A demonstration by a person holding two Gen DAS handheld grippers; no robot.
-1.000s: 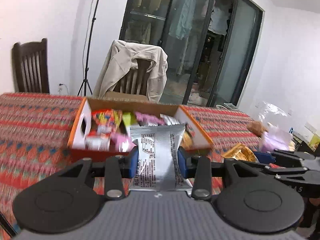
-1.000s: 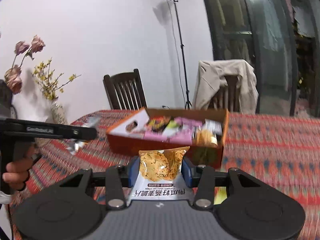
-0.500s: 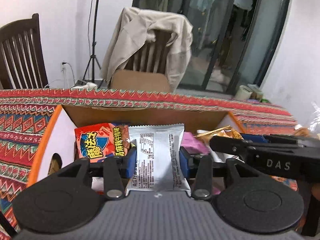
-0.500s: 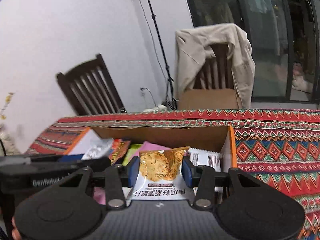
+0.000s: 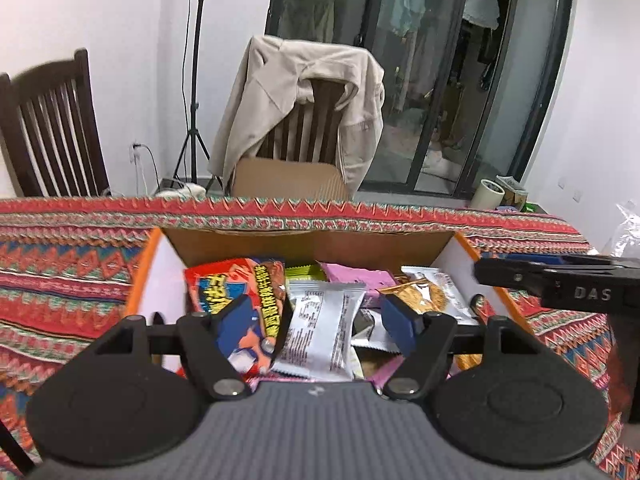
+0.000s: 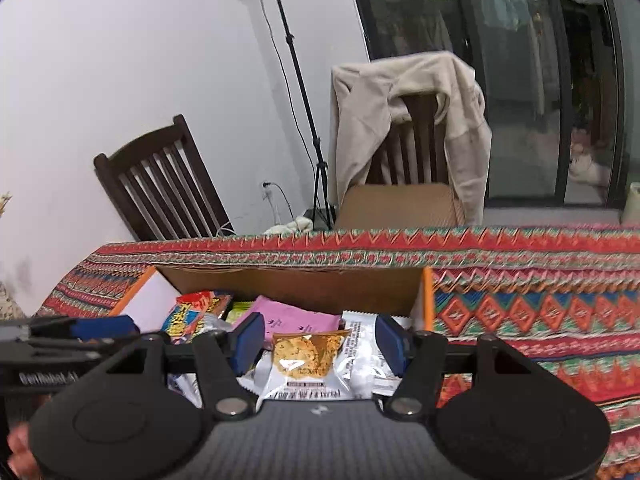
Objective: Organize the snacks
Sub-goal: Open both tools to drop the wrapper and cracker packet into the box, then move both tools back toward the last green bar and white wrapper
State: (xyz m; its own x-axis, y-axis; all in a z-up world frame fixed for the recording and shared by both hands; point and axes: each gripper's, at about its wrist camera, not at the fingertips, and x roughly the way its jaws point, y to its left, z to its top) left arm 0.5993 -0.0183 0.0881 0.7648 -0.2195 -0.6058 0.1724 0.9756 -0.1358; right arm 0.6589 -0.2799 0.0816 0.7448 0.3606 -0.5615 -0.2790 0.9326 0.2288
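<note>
We find a home dining room: a surface (image 5: pixel 80 240) under a patterned red cloth, dark wooden chairs (image 5: pixel 48 128), one draped with a beige jacket (image 5: pixel 280 92), glass sliding doors (image 5: pixel 440 72) with clothes hanging behind, and a light stand (image 5: pixel 196 80) by the wall socket (image 5: pixel 134 148).

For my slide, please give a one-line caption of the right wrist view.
Right gripper, jaws opening, releases a clear oat-crisp snack packet above the orange cardboard box.
</note>
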